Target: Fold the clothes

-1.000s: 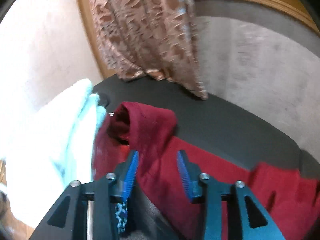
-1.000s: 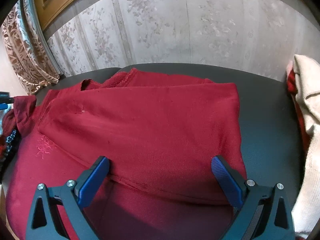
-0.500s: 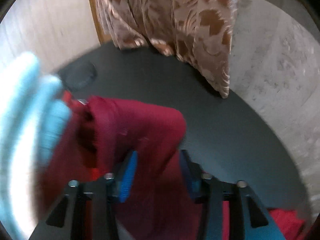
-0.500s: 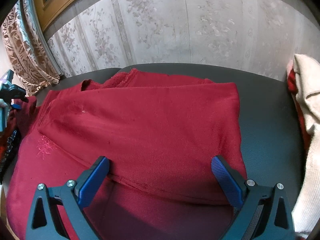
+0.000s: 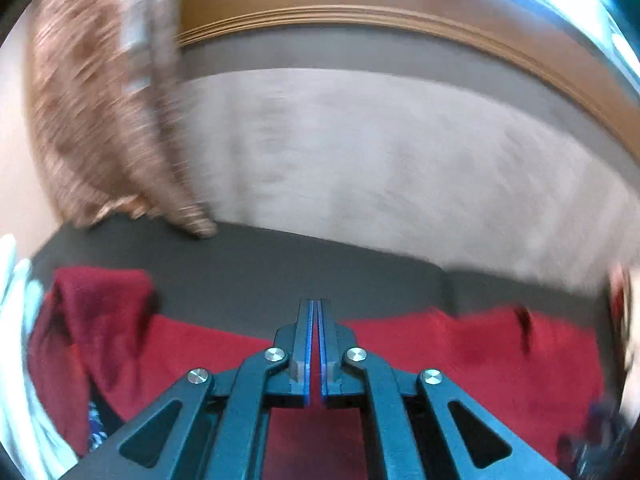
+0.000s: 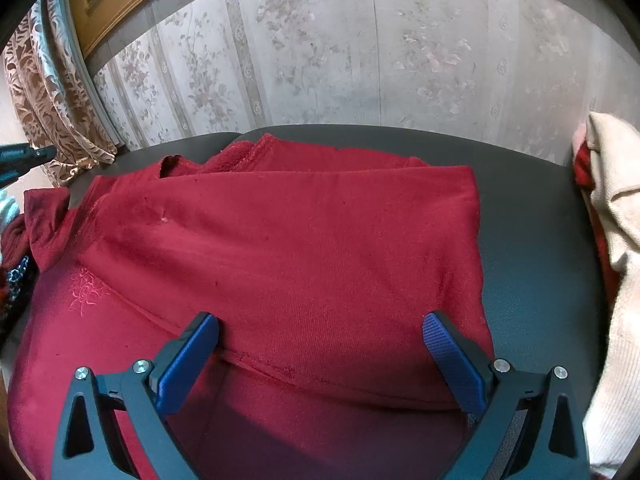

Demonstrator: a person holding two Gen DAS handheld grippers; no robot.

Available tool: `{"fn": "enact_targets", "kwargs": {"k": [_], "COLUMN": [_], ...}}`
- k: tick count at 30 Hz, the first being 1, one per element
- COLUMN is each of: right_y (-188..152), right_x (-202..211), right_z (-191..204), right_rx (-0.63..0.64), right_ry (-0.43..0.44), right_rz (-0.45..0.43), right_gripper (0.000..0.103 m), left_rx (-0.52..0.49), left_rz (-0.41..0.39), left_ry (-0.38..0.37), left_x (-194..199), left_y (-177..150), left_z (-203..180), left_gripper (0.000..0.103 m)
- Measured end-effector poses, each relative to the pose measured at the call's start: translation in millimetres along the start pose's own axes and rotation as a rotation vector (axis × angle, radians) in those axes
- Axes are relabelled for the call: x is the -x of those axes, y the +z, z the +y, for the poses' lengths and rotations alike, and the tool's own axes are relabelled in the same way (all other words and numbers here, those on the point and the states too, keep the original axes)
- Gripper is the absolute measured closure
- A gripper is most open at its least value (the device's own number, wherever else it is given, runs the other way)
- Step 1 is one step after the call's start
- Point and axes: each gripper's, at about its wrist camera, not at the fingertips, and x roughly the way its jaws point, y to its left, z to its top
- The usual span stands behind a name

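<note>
A dark red garment (image 6: pixel 288 248) lies partly folded on a dark grey table (image 6: pixel 528 248). One sleeve (image 6: pixel 44 216) hangs bunched at its left end. My right gripper (image 6: pixel 320 340) is open, low over the garment's near folded edge, touching nothing. My left gripper (image 5: pixel 314 312) is shut with nothing between its pads, raised above the garment (image 5: pixel 460 352) and pointing at the wall. The sleeve (image 5: pixel 96 312) lies to its left. The left wrist view is blurred by motion.
A cream and red pile of clothes (image 6: pixel 612 248) sits at the table's right edge. Light blue cloth (image 5: pixel 16 320) and a dark patterned item (image 6: pixel 16 280) lie at the left edge. A brown patterned curtain (image 6: pixel 44 92) hangs at the back left by the papered wall.
My left gripper was open around the sleeve; it has shut empty, lifted and swung right. The sleeve stays bunched at the left. The right gripper has not moved.
</note>
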Motion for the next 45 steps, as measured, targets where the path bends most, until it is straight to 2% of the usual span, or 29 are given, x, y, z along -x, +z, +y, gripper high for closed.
{"fn": "enact_targets", "kwargs": {"k": [2, 3, 5, 9, 11, 14, 16, 17, 18, 21, 25, 28, 32, 35, 37, 38, 39, 42, 45], "right_y": [0, 0, 0, -1, -1, -2, -2, -2, -2, -2, -2, -2, -1, -1, -1, -1, -1, -1, -1], "right_x": [0, 0, 0, 1, 2, 3, 4, 4, 5, 5, 5, 5, 4, 4, 4, 3, 3, 3, 2], "right_z": [0, 0, 0, 0, -1, -2, -3, -3, -4, -5, -5, -4, -3, -2, -2, -3, -3, -1, -1], "right_rx": [0.0, 0.0, -0.001, -0.005, -0.01, -0.018, -0.025, -0.029, -0.033, -0.041, -0.042, -0.038, -0.031, -0.025, -0.025, -0.025, -0.024, -0.017, -0.014], "right_ry": [0.001, 0.002, 0.003, 0.008, 0.013, 0.022, 0.03, 0.035, 0.04, 0.051, 0.051, 0.045, 0.036, 0.029, 0.028, 0.028, 0.027, 0.018, 0.015], "right_rz": [0.0, 0.0, -0.001, -0.005, -0.009, -0.014, -0.019, -0.021, -0.023, -0.027, -0.027, -0.024, -0.02, -0.016, -0.016, -0.015, -0.015, -0.012, -0.011], "right_gripper": [0.0, 0.0, 0.0, 0.0, 0.0, 0.0, 0.0, 0.0, 0.0, 0.0, 0.0, 0.0, 0.0, 0.0, 0.0, 0.0, 0.0, 0.0, 0.0], "left_rx": [-0.083, -0.076, -0.038, 0.038, 0.221, 0.448, 0.549, 0.561, 0.556, 0.561, 0.588, 0.583, 0.688, 0.775, 0.779, 0.779, 0.783, 0.787, 0.687], "left_rz": [0.015, 0.014, 0.008, -0.005, 0.003, 0.042, 0.048, 0.052, 0.067, 0.155, 0.171, 0.199, 0.238, 0.272, 0.249, 0.236, 0.221, 0.159, 0.078], "left_ry": [-0.033, -0.033, -0.027, -0.015, 0.078, 0.229, 0.344, 0.393, 0.42, 0.435, 0.49, 0.458, 0.404, 0.331, 0.317, 0.31, 0.291, 0.213, 0.139], "left_x": [0, 1, 3, 7, 6, -1, -1, 0, -2, -21, -28, -45, -68, -84, -85, -86, -84, -74, -62], "left_y": [-20, -23, -26, -33, -13, 11, 22, 25, 28, 30, 29, 30, 26, 16, 12, 11, 11, 13, 26], "left_z": [-35, -35, -28, -15, 30, 93, 130, 143, 151, 173, 192, 200, 219, 235, 238, 239, 240, 234, 210], "left_gripper": [0.095, 0.091, 0.091, 0.079, 0.071, 0.068, 0.064, 0.059, 0.058, 0.057, 0.055, 0.054, 0.054, 0.055, 0.064, 0.087, 0.103, 0.103, 0.103]}}
